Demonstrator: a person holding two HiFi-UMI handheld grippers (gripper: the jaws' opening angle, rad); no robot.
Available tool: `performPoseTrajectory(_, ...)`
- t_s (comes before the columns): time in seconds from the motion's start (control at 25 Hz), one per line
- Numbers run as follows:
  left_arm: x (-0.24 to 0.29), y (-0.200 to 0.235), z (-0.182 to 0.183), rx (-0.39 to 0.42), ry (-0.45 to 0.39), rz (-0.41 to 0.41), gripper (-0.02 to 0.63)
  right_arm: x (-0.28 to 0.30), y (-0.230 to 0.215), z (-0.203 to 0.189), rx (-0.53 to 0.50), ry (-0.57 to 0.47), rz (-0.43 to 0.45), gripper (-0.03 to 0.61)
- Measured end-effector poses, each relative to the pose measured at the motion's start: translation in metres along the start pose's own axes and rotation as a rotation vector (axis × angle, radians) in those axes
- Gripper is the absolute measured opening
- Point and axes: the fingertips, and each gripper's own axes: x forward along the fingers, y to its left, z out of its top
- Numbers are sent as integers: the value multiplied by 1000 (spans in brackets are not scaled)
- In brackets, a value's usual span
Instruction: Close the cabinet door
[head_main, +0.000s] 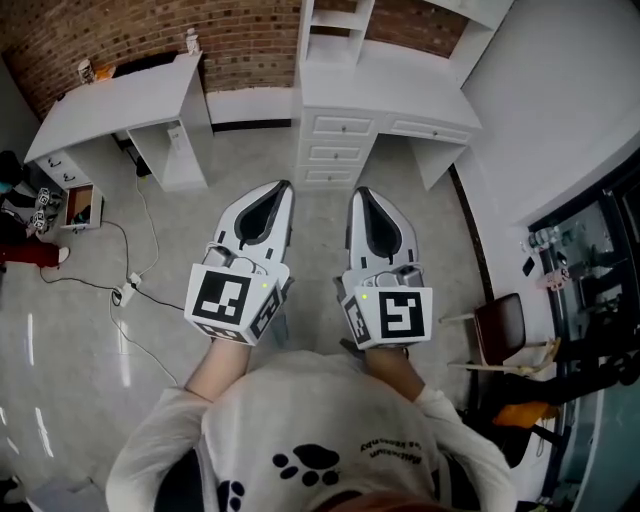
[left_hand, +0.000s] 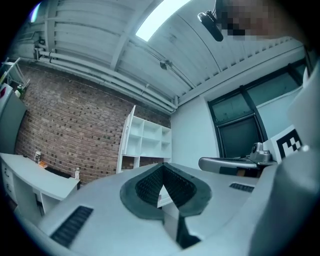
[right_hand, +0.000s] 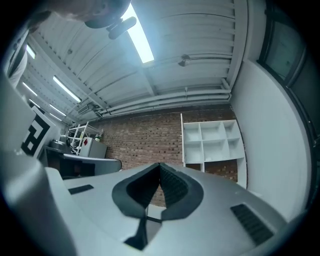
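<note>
Head view only: drawers (head_main: 340, 150) ahead.
Gripper views only: ceiling light (right_hand: 140, 37).
Left gripper (head_main: 286, 186): clenched, empty.
Right gripper (head_main: 358, 191): clenched, empty.

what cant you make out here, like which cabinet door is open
- Cabinet door: no open door shows in any view; the shelf unit is cut off by the head view's upper edge.
- Small items on the left desk: too small to name, head view.
- Desk drawers: hidden behind the jaws in both gripper views.
</note>
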Motion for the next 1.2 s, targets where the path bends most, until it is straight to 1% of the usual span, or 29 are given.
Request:
performPoseTrajectory(0.16,32,33,-1,0,-22,-27,9,47,1,-8,-15,-10,4,9)
performPoseTrajectory(0.36,74,88,3,-7,-36,-55,9,114,3,-16,-13,-17,0,9)
performPoseTrajectory(0.48,97,117,6,-15,-40,-72,9,145,3,-18,-14,-24,-19,9)
performPoseTrajectory(0.56,111,130,4,-14,-45,-100,9,161,2,-20,-22,-24,-40,9)
performPoseTrajectory(0.84,143,158,-7,-36,-39,-165,9,193,-5,-34,-47,0,-111,10)
performPoseTrajectory(1.2,159,180,-20,-39,-16,-179,9,223,-2,-48,-38,13,-110,10)
